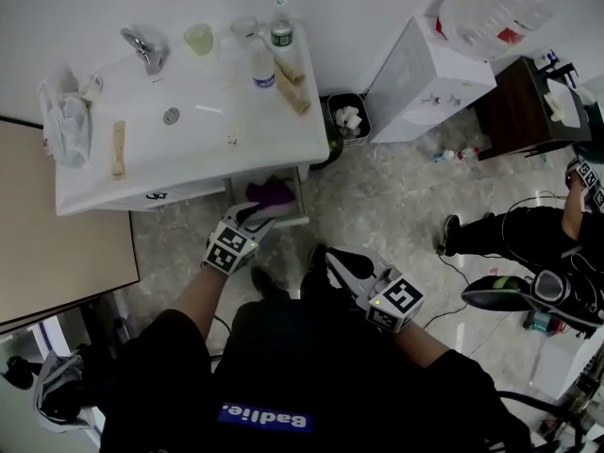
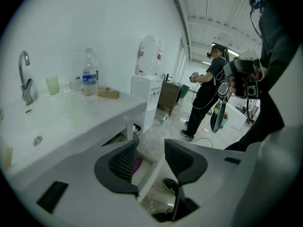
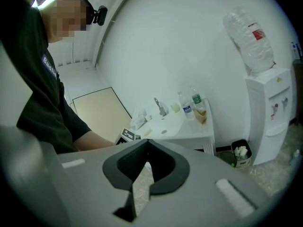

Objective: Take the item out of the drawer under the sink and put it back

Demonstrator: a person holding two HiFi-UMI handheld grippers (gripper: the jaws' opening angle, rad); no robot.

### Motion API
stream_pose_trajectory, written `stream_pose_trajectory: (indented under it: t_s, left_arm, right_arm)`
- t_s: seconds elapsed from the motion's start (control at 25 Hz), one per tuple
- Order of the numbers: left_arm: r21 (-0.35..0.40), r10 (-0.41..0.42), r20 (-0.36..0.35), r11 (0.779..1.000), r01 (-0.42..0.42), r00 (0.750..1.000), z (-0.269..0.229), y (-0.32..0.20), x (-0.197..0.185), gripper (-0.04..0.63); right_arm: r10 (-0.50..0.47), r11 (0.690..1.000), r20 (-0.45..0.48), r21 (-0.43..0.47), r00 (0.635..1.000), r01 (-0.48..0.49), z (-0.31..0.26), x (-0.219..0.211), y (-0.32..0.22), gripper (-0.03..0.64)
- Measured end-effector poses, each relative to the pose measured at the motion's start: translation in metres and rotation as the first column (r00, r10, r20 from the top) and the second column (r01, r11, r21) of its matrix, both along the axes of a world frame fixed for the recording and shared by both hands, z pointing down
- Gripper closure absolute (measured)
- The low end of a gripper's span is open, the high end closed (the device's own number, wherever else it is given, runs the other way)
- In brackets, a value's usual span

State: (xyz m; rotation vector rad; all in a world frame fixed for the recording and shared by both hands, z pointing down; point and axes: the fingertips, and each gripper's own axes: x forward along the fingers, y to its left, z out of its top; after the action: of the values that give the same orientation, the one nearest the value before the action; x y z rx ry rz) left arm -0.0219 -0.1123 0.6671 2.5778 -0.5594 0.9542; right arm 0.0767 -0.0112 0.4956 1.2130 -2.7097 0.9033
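Under the white sink counter [image 1: 203, 154] the drawer [image 1: 286, 220] stands pulled out, with a purple item [image 1: 271, 192] lying inside. My left gripper [image 1: 257, 215] hovers at the drawer's front edge, jaws open and nothing pressed between them. In the left gripper view the drawer rim [image 2: 150, 176] and a bit of the purple item [image 2: 137, 164] show through the gap of the left gripper [image 2: 149, 159]. My right gripper [image 1: 332, 259] hangs lower right over the floor, away from the drawer. Seen in its own view, the right gripper [image 3: 147, 145] is shut and empty.
On the counter are a tap [image 1: 144, 48], a cup [image 1: 199, 38] and a water bottle [image 1: 281, 28]. A small bin [image 1: 348, 119] and a water dispenser [image 1: 429, 69] stand right of the sink. A tan board [image 1: 57, 225] lies left. Another person [image 1: 528, 229] stands at far right.
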Motion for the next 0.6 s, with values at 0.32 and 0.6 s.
stream_pose_trajectory:
  t_s: [0.32,0.6]
  left_arm:
    - [-0.007,0.067,0.164,0.998,-0.066,0.984,0.07,-0.022,-0.001,0.405]
    - [-0.038,0.126,0.285,0.992,-0.12,0.95,0.128,-0.043,-0.001,0.385]
  right_arm:
    - [0.015,0.998,-0.021,-0.053,1.0,-0.016,0.018,0.006,0.004,0.615]
    - [-0.007,0.992,-0.08,-0.126,0.997,-0.004,0.041,0.017,0.016,0.615]
